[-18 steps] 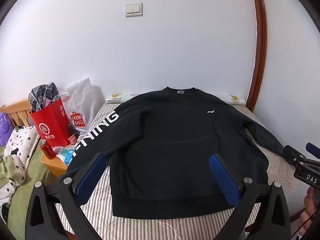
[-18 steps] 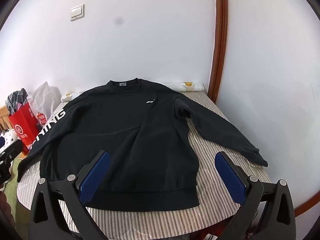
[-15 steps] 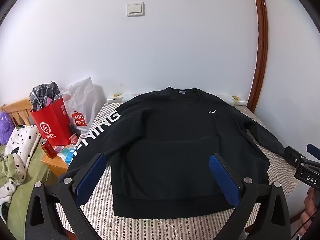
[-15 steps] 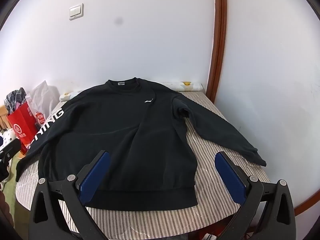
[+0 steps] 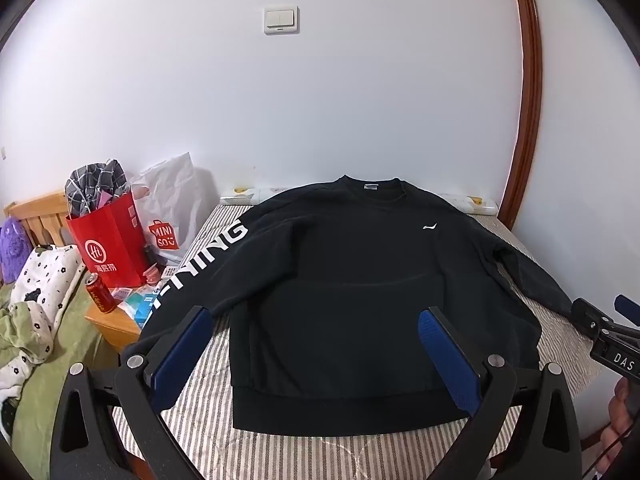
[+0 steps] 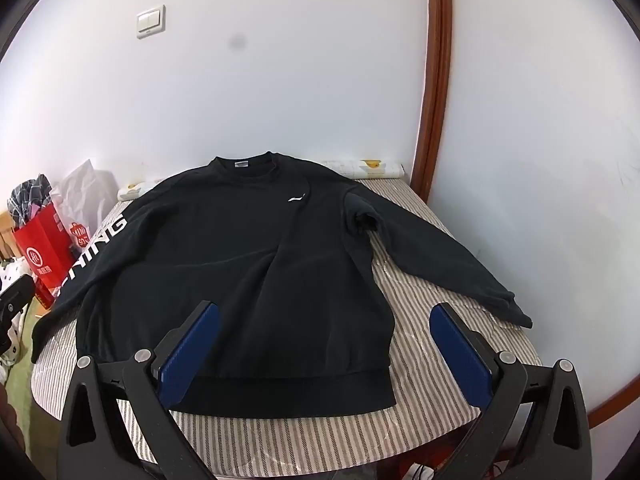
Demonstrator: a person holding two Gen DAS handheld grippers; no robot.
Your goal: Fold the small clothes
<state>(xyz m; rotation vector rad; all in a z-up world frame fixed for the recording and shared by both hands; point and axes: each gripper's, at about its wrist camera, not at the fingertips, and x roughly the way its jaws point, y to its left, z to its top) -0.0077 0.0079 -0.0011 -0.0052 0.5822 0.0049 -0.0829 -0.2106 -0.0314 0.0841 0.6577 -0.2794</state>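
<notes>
I am holding my left gripper point(image 5: 316, 344) above the near edge of the table with its blue pads point(image 5: 182, 346) spread as wide as they go, and nothing is sitting between them or touching them. I am keeping my right gripper point(image 6: 320, 340) just as wide apart, also empty, hovering over the near hem and tilting down toward the cloth. From the left wrist view my right gripper is showing at the right edge, with part of my hand point(image 5: 620, 420) beneath it.

The black sweatshirt point(image 5: 360, 288) is lying flat and face up on the striped table cover point(image 5: 200, 420), collar toward the wall and hem toward me. Its body is looking fairly smooth, with a shallow crease running across the middle. The sleeve with white lettering point(image 5: 208, 256) is stretching out to my left and hanging over the table edge, and the other sleeve point(image 6: 436, 264) is spreading out to my right, its cuff resting near the table's right edge.

A white wall is rising behind the table, carrying a light switch point(image 5: 281, 20), and a brown wooden trim point(image 6: 436, 80) is running up it. To my left a red paper bag point(image 5: 108, 244), a white Miniso bag point(image 5: 172, 208) and a red can point(image 5: 100, 292) are crowding a small wooden stand beside a bed.
</notes>
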